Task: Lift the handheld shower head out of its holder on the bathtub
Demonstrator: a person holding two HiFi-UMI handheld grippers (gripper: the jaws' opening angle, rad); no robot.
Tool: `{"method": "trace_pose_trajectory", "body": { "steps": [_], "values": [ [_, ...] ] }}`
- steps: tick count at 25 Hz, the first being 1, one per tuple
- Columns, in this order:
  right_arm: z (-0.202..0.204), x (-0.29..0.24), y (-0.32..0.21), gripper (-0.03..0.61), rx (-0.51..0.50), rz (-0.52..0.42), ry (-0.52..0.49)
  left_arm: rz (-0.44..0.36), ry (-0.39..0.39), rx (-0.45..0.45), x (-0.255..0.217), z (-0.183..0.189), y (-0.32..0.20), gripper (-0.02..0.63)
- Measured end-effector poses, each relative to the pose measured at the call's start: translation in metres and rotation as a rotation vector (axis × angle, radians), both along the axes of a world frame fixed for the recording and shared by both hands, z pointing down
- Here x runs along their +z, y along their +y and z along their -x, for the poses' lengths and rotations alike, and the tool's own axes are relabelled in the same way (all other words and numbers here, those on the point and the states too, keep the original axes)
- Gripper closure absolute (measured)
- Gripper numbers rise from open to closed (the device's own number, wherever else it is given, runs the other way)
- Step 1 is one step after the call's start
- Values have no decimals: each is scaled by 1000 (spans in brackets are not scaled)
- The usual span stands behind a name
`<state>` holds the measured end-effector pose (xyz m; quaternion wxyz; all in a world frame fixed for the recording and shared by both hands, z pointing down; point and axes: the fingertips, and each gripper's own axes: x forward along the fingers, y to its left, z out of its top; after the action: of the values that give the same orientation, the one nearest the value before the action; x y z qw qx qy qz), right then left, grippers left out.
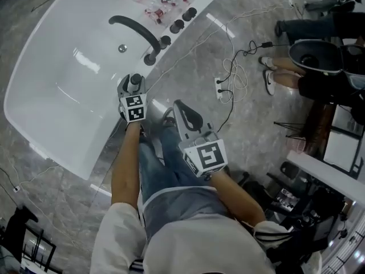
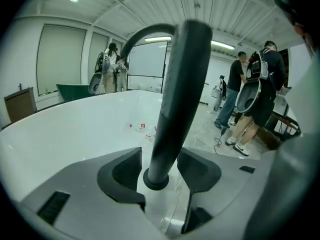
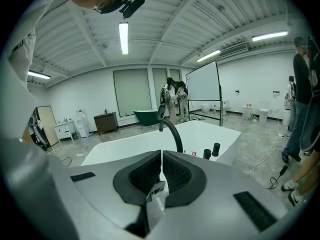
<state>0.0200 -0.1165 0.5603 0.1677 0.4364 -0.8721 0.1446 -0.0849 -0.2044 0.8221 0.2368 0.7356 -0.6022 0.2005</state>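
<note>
The handheld shower head (image 2: pixel 175 99) is a black stick standing upright in a round holder on the rim of the white bathtub (image 1: pixel 68 67). My left gripper (image 2: pixel 159 166) is open, with the stick between its two pads. From the head view this gripper (image 1: pixel 134 81) sits at the tub's near rim, the stick's dark top (image 1: pixel 136 80) showing between the jaws. The black arched spout (image 1: pixel 134 27) rises just beyond. My right gripper (image 1: pixel 183 108) hangs over the floor beside the tub, pads together with nothing between them (image 3: pixel 161 169).
Three black knobs (image 1: pixel 177 24) line the rim past the spout. Small red-and-white packets (image 1: pixel 151 1) lie at the tub's far end. A power strip with cables (image 1: pixel 219 87) is on the stone floor. People stand at the right (image 1: pixel 319 56).
</note>
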Motion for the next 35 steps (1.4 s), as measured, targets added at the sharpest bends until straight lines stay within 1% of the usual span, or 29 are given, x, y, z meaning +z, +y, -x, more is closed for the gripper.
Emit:
{"method": "trace_pose_trajectory", "body": {
  "steps": [3, 4, 7, 9, 12, 15, 18, 21, 26, 30, 32, 35],
  "values": [
    [-17, 16, -10, 560, -2, 11, -1, 12, -41, 2, 25, -10, -13, 402],
    [-22, 21, -14, 560, 2, 14, -3, 5, -66, -1, 29, -10, -17, 454],
    [-33, 29, -26, 560, -1, 18, 3, -5, -109, 17, 35, -13, -24, 466],
    [-34, 28, -28, 560, -2, 16, 1, -8, -116, 29, 29, -14, -20, 467],
    [-33, 12, -29, 560, 4, 3, -22, -43, -85, 15, -6, -13, -6, 468],
    [-33, -18, -25, 560, 5, -16, -55, -101, -50, 19, -67, -18, 18, 469],
    [-27, -54, -24, 560, 4, -52, -97, -178, -42, 57, -144, -25, 39, 469],
    [-18, -94, -15, 560, -8, -81, -144, -221, -21, 88, -222, -28, 68, 469],
    [-13, -167, 24, 560, -66, -130, -188, -286, 30, 108, -358, -32, 127, 469],
    [-1, -223, 57, 560, -77, -162, -223, -379, 61, 126, -465, -17, 168, 469],
    [7, -245, 68, 560, -74, -175, -232, -425, 66, 142, -514, -9, 179, 469],
    [4, -265, 75, 560, -74, -176, -207, -468, 70, 166, -568, -15, 186, 468]
  ]
}}
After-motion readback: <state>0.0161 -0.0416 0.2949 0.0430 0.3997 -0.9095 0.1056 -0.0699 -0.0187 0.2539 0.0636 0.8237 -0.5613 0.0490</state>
